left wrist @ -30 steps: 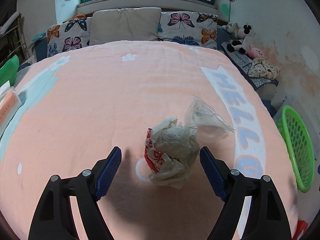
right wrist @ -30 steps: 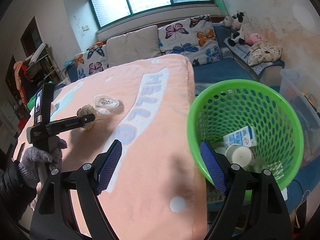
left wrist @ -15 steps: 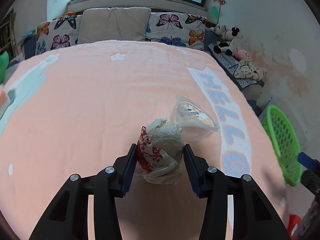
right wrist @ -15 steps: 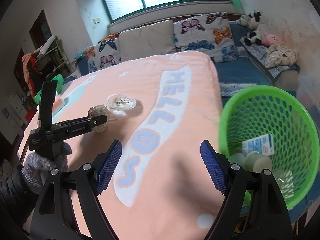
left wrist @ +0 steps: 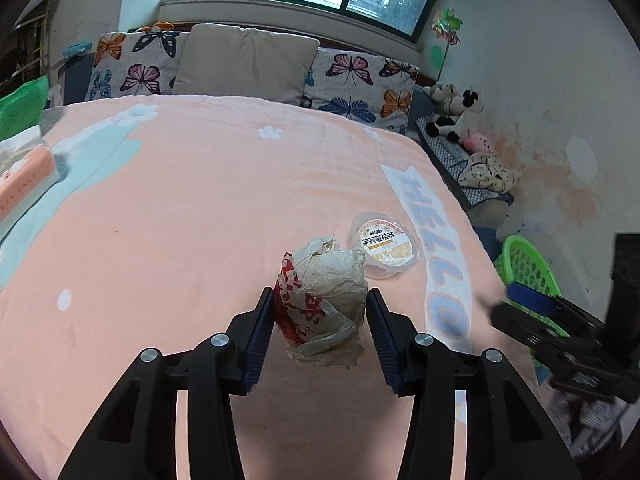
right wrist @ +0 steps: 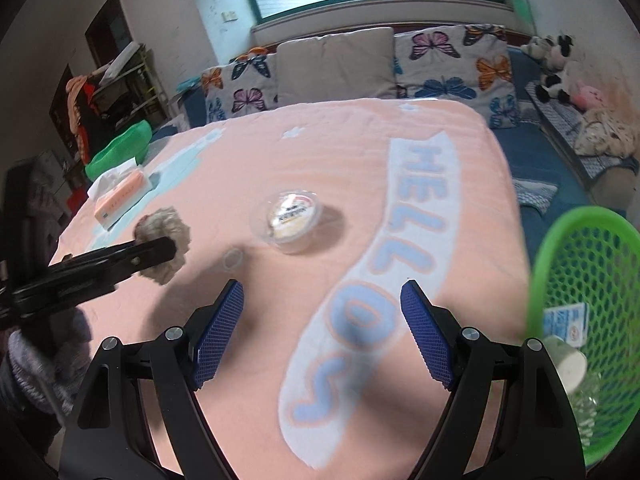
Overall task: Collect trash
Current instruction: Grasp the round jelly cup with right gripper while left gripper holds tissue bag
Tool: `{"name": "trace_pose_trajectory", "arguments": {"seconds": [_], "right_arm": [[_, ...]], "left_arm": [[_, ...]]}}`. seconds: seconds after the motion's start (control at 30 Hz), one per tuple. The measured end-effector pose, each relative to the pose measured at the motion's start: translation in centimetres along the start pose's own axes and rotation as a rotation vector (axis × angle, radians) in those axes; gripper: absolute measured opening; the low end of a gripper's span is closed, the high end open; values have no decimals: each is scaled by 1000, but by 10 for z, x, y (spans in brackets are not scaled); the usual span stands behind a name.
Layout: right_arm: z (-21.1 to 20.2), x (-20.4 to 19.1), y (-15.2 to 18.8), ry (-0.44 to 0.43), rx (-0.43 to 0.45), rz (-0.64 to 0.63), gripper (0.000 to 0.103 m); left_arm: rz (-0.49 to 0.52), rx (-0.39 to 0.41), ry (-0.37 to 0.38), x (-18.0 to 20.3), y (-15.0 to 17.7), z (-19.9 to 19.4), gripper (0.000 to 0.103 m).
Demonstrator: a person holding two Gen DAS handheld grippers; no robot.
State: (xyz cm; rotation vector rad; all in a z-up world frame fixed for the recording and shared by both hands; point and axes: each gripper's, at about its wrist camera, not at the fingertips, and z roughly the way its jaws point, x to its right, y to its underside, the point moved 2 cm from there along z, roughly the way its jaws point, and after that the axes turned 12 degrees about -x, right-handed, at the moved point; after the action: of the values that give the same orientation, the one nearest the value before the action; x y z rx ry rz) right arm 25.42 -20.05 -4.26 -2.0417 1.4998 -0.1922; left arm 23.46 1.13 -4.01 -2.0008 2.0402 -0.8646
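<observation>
Green basket (right wrist: 576,248) cropped, blurred contents, crumpled wrapper (left wrist: 324,292) gripper-clamped (left wrist: 320,332)

Each gripper, the left gripper (left wrist: 320,320) and the right gripper (right wrist: 322,334), has black angular plastic arms dotted with round silver screws, ending in ribbed blue pads (right wrist: 218,332). The person's left hand (right wrist: 38,360) wears a grey knitted glove above a dark sleeve.
</observation>
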Motion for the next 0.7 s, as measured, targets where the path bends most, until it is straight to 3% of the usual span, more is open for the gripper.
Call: {"name": "trace_pose_trajectory", "arguments": {"seconds": [0.1,0.7], "right_arm": [[13,-7,-9,6,-10,-15,87],[95,-29,-51,58,-100,-58,87]], "left_arm": [[-13,11,1,-8,3,-9,45],[-66,11,19,-42,12,-18,45]]}}
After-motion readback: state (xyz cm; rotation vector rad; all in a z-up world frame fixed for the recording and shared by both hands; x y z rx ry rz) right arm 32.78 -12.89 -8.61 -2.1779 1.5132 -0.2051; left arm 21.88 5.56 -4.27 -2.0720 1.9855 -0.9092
